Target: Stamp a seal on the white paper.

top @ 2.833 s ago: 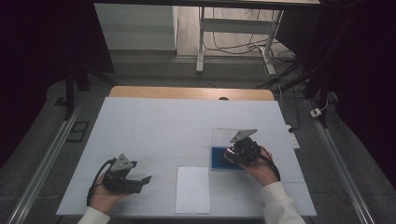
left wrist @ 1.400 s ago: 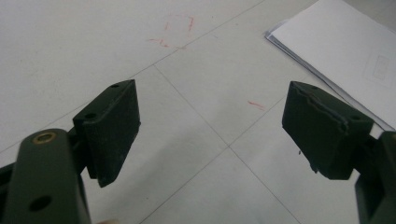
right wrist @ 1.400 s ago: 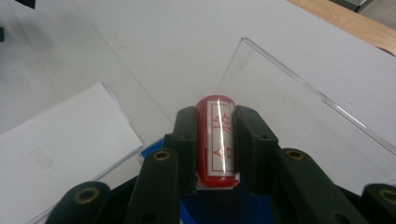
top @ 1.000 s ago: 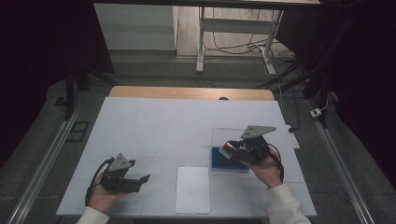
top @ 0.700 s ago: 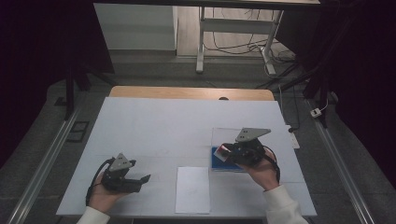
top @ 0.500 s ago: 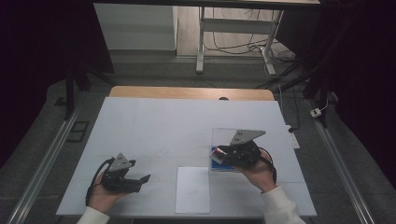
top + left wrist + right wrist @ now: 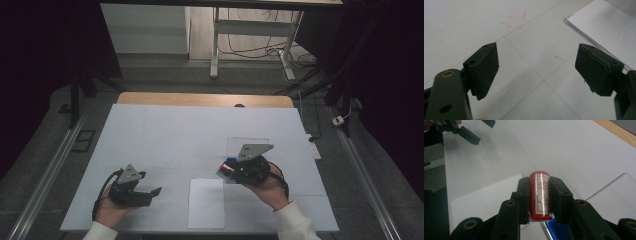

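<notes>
My right gripper (image 7: 539, 185) is shut on a red cylindrical stamp (image 7: 540, 195) whose white label carries red characters. In the high view the right gripper (image 7: 230, 170) holds the stamp (image 7: 225, 169) at the left edge of a blue ink pad (image 7: 231, 161), just right of a white paper sheet (image 7: 206, 202). The pad (image 7: 555, 230) lies under the jaws, and the paper (image 7: 486, 197) is beyond them. My left gripper (image 7: 150, 195) rests low at the front left, open. Between its jaws (image 7: 536, 67) is only bare table.
A clear plastic lid (image 7: 247, 145) lies behind the ink pad. The white table cover (image 7: 175, 135) has faint grid lines and red marks (image 7: 516, 17). A corner of the paper (image 7: 609, 30) lies to the right of the left gripper. The left gripper (image 7: 474, 130) shows far off.
The right gripper has carried the stamp leftward from over the ink pad toward the paper. The left gripper has stayed put.
</notes>
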{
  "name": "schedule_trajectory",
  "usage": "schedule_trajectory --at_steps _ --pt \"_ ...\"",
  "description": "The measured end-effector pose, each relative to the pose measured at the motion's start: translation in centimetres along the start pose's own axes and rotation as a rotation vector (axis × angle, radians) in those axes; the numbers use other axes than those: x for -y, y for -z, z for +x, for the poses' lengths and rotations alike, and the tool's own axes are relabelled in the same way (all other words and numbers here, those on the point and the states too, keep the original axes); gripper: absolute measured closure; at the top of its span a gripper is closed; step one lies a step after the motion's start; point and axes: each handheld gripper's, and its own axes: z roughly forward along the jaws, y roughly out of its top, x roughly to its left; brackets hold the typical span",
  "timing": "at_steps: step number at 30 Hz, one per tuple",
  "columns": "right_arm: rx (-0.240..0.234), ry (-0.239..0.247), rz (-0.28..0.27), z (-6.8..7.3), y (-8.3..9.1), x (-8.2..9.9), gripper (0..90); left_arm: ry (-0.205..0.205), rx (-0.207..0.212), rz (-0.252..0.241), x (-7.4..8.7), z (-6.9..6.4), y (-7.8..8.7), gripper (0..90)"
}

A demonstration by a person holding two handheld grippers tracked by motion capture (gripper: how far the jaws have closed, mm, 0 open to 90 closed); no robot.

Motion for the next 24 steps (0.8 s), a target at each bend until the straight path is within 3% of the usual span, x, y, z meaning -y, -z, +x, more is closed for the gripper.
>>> schedule_trajectory --at_steps 24 --pt "-0.068 0.051 0.038 2.5 -2.6 -0.4 69.8 0.002 0.003 0.000 0.0 -0.1 -0.1 19.3"
